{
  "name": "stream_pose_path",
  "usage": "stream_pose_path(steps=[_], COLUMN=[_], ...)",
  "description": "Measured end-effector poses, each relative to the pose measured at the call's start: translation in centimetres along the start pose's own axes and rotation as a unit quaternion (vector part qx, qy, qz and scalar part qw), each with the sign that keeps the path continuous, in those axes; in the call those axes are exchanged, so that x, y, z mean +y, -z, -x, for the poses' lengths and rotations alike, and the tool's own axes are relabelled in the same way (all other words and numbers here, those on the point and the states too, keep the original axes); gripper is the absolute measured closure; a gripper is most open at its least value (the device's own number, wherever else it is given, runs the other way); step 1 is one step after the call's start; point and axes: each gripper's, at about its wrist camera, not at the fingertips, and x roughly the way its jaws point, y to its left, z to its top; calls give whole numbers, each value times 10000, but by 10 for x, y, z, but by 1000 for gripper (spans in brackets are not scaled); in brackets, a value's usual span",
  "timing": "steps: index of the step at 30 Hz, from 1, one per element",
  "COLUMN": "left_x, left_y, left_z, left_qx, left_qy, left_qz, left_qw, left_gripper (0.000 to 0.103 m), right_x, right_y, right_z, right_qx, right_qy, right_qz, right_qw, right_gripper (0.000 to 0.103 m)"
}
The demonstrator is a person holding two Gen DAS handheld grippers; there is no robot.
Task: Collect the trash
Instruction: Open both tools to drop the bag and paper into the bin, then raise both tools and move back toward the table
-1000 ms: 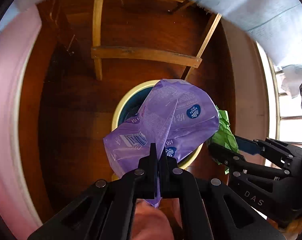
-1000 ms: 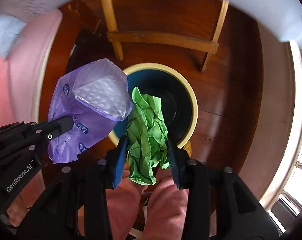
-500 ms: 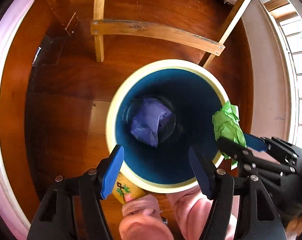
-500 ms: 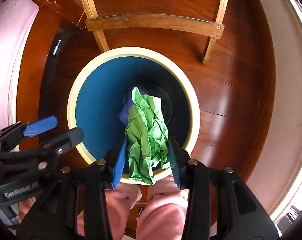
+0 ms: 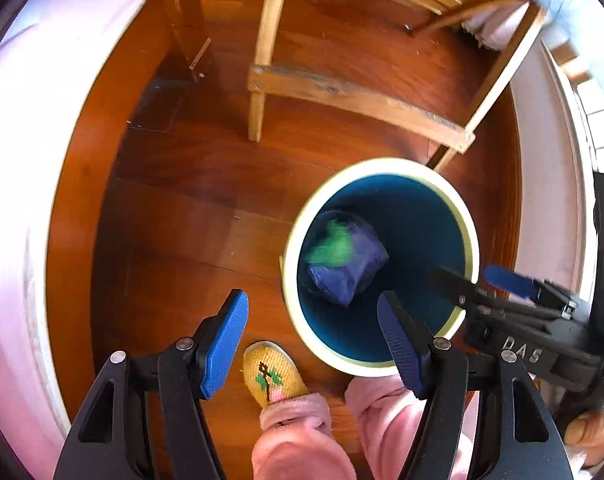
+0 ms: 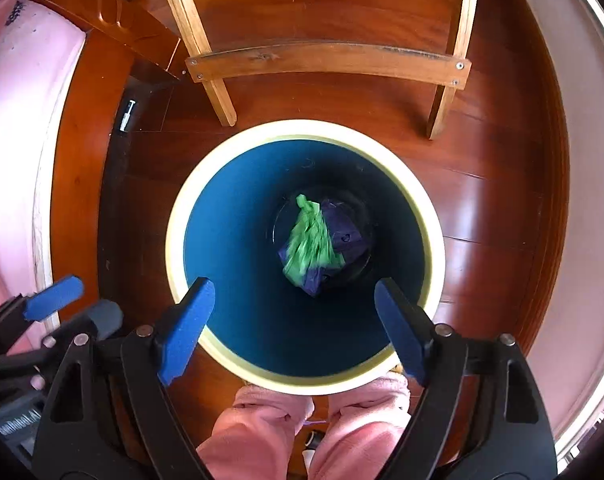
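Note:
A round bin [image 6: 182,216] with a cream rim and blue inside stands on the wooden floor; in the left wrist view the bin [image 5: 467,236] sits right of centre. Deep inside it, the crumpled green paper [image 6: 307,240], blurred, is over the purple plastic bag [image 6: 347,240]. The left wrist view shows the same green paper [image 5: 333,246] and purple bag [image 5: 359,276]. My right gripper [image 6: 294,314] hangs over the bin's near rim, jaws opening, nothing between them. My left gripper [image 5: 313,332] is open and empty, straddling the bin's left rim.
A wooden chair's legs and crossbar [image 6: 325,60] stand just beyond the bin. A person's pink trouser legs [image 6: 262,420] and a yellow slipper [image 5: 274,376] are at the near side. A pink bed edge [image 5: 18,200] runs along the left, a pale wall [image 6: 573,200] on the right.
My left gripper let go of the purple bag, which fell into the bin, then shifted left. My right gripper came lower over the bin and released the green paper, which dropped inside.

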Motion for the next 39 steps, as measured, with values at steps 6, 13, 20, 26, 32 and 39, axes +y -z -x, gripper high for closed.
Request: stream_pose_path(steps=[6, 13, 20, 26, 32, 39], left_x=[-2, -23, -46, -57, -63, -83], left_y=[-5, -15, -20, -27, -39, -43], left_z=[72, 188, 296, 373, 428, 488], left_qx=[-369, -1004, -1685, -2095, -2346, -2754], left_qy=[-43, -128, -138, -143, -120, -2], left_qz=[110, -60, -299, -545, -717, -1070], left_qw=[9992, 9948, 9852, 9762, 9694, 9553], left_gripper=[35, 35, 35, 35, 35, 35], right_x=[13, 35, 60, 70, 75, 79], right_y=[2, 5, 4, 2, 0, -5], right_z=[48, 146, 259, 344, 415, 478], right_qx=[-53, -301, -698, -1138, -1719, -2269], right_qy=[260, 363, 421, 407, 514, 545], right_qz=[26, 157, 310, 270, 13, -314], right_qw=[9996, 9988, 9962, 9923, 9838, 9719], right_gripper=[23, 23, 23, 23, 23, 23])
